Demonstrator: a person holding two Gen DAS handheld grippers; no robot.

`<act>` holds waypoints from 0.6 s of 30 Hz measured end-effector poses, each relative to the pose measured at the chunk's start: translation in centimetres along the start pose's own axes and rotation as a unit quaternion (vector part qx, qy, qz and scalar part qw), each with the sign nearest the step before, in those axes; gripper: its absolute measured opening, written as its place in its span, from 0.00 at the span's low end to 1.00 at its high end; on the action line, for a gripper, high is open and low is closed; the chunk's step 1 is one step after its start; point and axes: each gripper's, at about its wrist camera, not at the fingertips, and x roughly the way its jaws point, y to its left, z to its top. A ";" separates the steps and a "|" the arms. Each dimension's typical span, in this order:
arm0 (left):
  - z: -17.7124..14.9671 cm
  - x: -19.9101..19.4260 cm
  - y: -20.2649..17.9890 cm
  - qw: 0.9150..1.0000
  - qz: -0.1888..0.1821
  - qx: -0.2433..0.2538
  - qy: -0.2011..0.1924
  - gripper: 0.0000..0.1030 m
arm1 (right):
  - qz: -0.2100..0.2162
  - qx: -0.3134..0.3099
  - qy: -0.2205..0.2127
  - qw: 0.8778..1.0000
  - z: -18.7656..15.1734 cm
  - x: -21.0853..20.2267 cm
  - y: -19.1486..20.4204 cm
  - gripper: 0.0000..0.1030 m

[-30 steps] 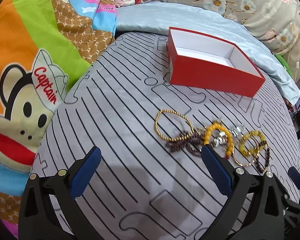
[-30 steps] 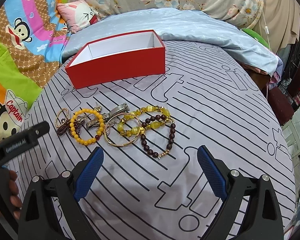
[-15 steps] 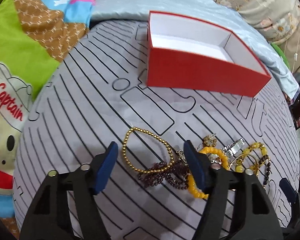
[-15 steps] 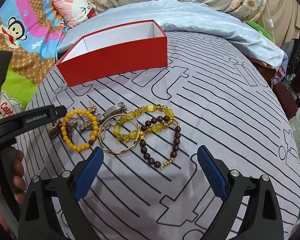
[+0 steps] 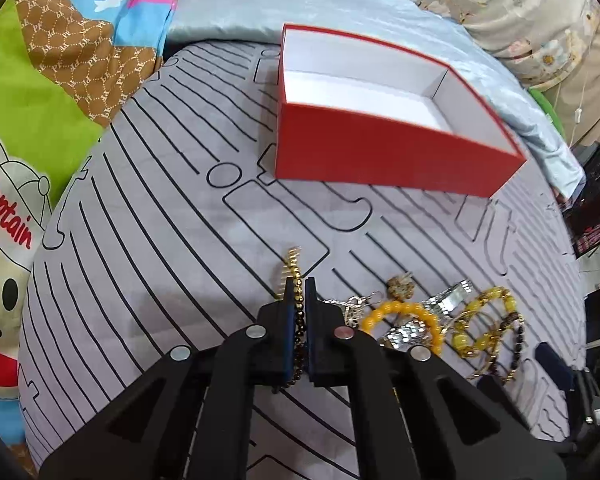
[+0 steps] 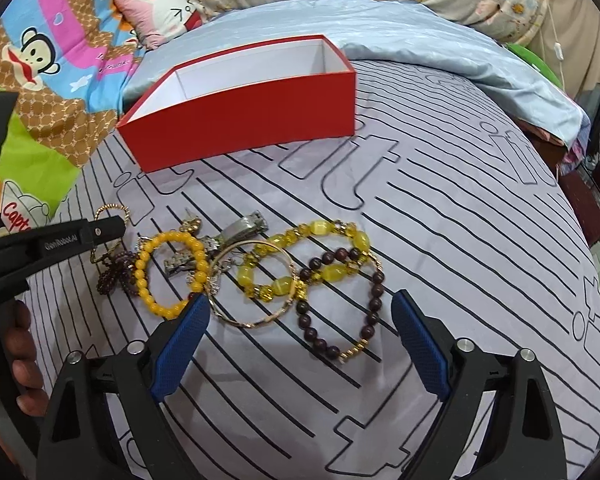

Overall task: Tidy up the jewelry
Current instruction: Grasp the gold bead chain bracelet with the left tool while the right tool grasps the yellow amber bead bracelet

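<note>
While the left gripper (image 5: 299,292) pinches the thin gold bead bracelet (image 5: 293,267) on the grey striped cloth (image 5: 160,264), lift slowly so the tangled dark strand drops free, then clear the open red cardboard box (image 5: 384,156). The right gripper (image 6: 300,336) hangs wide, empty.

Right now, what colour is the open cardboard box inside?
White inside the red open cardboard box; clearest in the left wrist view.

Red "Captain" on the cartoon monkey's cap (image 5: 10,196) of the blanket (image 5: 52,92) (cut to "Capt" in the right view); "GenRobot.AI" on the left gripper (image 6: 112,230).
</note>
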 end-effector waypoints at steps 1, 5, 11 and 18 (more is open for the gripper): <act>0.1 -0.3 0.1 1.000 -0.002 -0.001 -0.004 0.03 | 0.005 -0.002 0.000 1.000 0.1 0.1 0.2 0.80; 0.5 -1.6 0.5 1.000 -0.009 -0.009 -0.017 0.03 | 0.031 -0.019 0.007 0.999 0.7 0.6 1.4 0.62; 0.7 -2.7 1.4 1.000 -0.004 -0.017 -0.025 0.03 | 0.065 -0.040 0.016 0.997 1.4 1.4 3.2 0.38; 0.6 -2.5 2.2 1.000 0.003 -0.020 -0.022 0.03 | 0.077 -0.055 0.016 0.995 2.2 2.0 4.4 0.31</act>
